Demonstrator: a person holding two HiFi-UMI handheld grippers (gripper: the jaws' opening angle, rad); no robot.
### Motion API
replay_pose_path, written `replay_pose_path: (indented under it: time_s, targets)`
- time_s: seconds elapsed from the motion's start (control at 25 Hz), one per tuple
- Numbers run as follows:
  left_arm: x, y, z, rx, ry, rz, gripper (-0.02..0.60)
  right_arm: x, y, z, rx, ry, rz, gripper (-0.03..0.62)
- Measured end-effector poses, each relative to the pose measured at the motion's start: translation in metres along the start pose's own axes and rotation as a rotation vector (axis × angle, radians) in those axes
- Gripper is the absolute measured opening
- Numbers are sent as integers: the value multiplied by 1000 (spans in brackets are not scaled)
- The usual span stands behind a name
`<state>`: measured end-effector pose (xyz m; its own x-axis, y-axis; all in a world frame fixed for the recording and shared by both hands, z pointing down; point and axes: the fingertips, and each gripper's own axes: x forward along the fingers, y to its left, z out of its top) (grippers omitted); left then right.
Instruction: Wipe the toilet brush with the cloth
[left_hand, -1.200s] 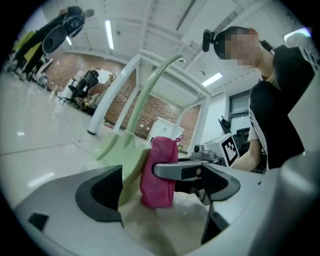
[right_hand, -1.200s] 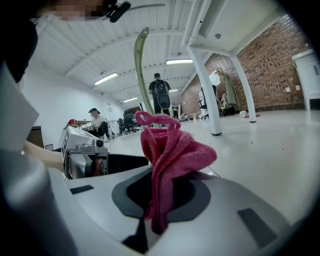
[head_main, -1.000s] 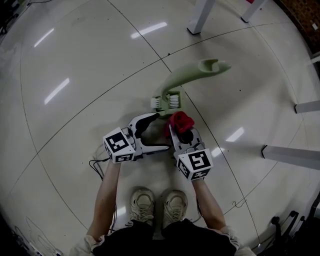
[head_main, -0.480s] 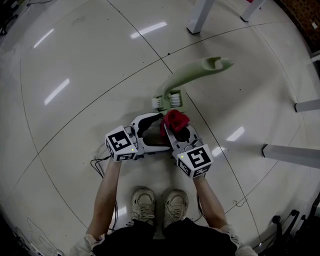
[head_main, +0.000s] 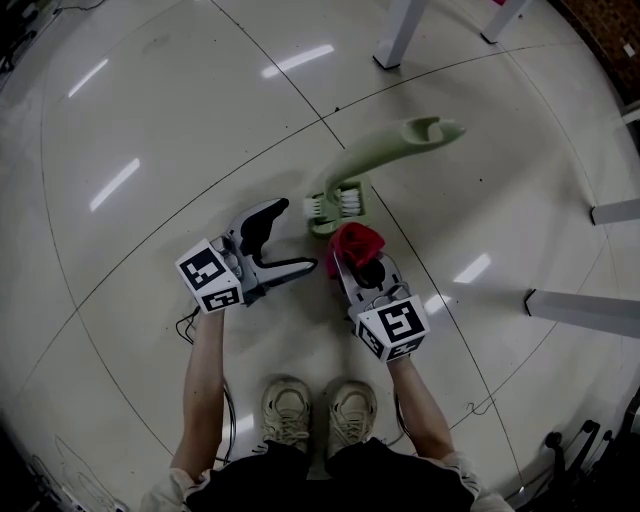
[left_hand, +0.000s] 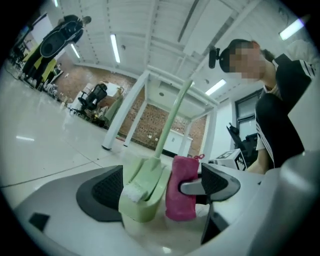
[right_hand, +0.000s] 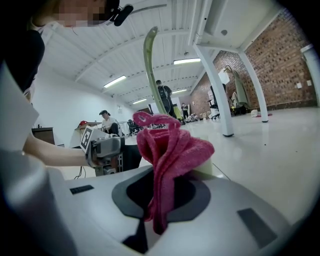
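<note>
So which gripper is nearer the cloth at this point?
Right. The right gripper is shut on the cloth, holding it close to the toilet brush. The left gripper is open and empty, off to the cloth's left and not touching it.

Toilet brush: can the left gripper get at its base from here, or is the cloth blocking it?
Probably yes. The left gripper is open and aimed at the toilet brush, with nothing between them. The cloth, shut in the right gripper, sits close beside that path, not across it.
</note>
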<state>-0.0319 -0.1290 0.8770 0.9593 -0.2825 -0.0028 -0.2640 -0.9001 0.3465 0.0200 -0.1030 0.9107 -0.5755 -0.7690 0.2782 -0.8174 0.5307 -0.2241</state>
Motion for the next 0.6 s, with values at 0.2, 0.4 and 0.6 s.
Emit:
replay_pose_path:
  time_s: [0.2,0.4,0.6]
  targets:
    - [-2,30,25,-25,-88,34,471,1,-1,-1,2,3,-8,31]
    - [34,59,18,91,115,7,469,0,-3,-1,4,7,-16,31]
    - [46,72,32,143,94,13,186,1,-4,-1,6,8,-9,32]
